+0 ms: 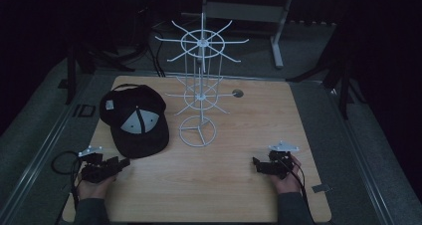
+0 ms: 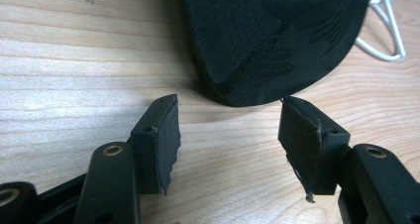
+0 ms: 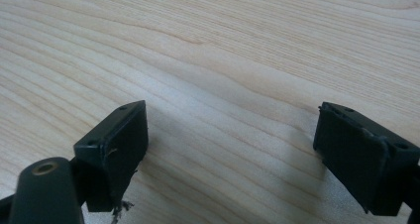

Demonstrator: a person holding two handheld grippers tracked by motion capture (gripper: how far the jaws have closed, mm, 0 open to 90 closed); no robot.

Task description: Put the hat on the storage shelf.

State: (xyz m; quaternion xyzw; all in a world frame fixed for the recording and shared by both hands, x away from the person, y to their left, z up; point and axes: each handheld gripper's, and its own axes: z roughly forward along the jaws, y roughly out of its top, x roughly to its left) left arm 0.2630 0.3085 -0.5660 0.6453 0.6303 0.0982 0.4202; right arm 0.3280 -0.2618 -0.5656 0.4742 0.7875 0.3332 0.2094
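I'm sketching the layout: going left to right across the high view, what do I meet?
Left gripper → cap → white wire rack → right gripper, all on the wooden table.

The person's left hand (image 1: pixel 92 187) holds the black two-jaw left gripper (image 1: pixel 122 163) low at the near left, its jaws spread apart with nothing pressed between the pads. The right hand (image 1: pixel 286 180) holds the black two-jaw right gripper (image 1: pixel 255 162) at the near right, jaws likewise wide apart. Both dark-sleeved forearms enter from below.
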